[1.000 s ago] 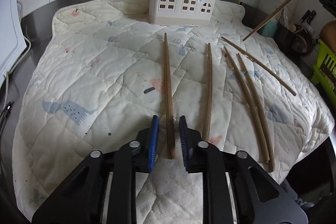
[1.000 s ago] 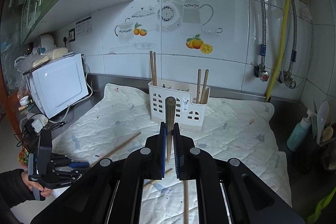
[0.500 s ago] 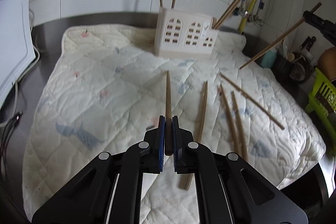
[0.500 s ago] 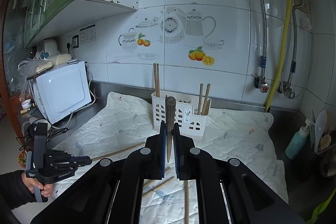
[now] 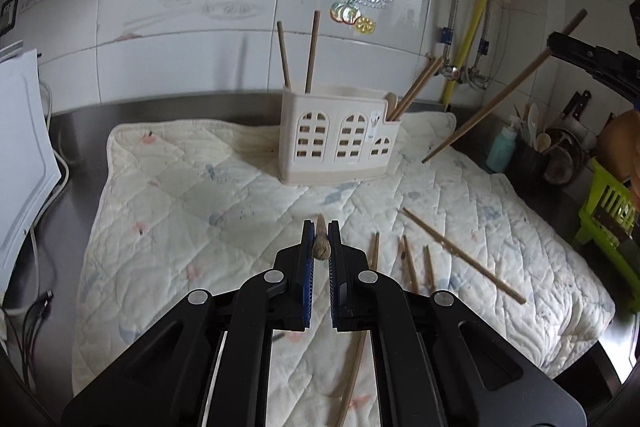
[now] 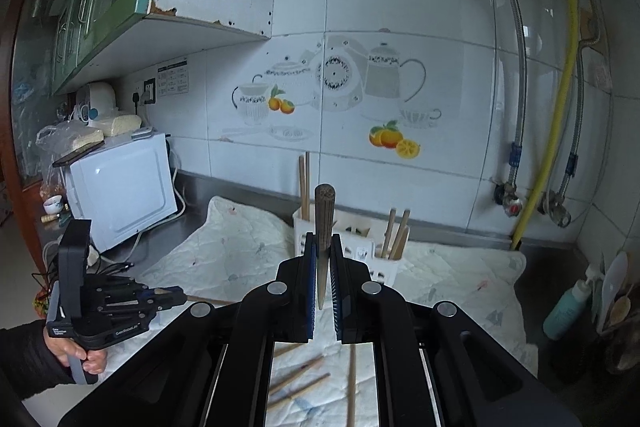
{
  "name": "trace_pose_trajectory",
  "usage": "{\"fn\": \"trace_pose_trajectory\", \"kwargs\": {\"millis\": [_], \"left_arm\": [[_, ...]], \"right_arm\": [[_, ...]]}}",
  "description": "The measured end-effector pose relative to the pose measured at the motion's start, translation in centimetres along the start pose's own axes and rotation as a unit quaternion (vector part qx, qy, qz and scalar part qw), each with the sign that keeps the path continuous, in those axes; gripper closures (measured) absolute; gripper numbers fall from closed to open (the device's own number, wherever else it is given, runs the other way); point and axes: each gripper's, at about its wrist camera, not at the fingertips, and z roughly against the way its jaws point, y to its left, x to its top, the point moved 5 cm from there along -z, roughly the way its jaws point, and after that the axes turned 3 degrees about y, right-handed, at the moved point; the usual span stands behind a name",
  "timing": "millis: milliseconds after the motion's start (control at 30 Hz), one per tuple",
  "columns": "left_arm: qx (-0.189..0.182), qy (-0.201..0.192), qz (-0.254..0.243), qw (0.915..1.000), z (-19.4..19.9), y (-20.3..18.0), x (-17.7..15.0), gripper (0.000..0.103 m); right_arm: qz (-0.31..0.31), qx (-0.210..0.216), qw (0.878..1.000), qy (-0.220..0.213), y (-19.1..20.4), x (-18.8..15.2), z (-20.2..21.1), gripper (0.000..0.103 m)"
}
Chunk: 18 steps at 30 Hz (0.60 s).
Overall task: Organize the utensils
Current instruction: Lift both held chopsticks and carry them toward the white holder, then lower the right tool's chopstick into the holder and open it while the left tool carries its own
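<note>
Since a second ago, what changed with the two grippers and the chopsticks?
The left gripper closed on a chopstick and lifted it off the quilted mat. The right gripper kept its own chopstick clamped and rose slightly. The white holder and loose chopsticks stayed put.

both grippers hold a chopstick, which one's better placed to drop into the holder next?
Probably right. The right gripper holds its chopstick nearly upright, high before the holder. The left gripper sits low over the cloth.
</note>
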Motion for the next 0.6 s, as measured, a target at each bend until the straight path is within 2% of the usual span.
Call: {"fn": "trace_pose_trajectory", "kwargs": {"millis": [367,600], "left_arm": [[-0.011,-0.017,-0.017,0.9997,-0.5,-1.0,5.5,0.098],[-0.012,-0.027,-0.037,0.9989,-1.0,-1.6,8.7,0.098]], "right_arm": [[0.012,-0.045,0.999,-0.014,-3.2,6.3,-4.9,0.096],[0.014,-0.076,0.996,0.035,-5.4,7.1,-11.0,0.096]]}}
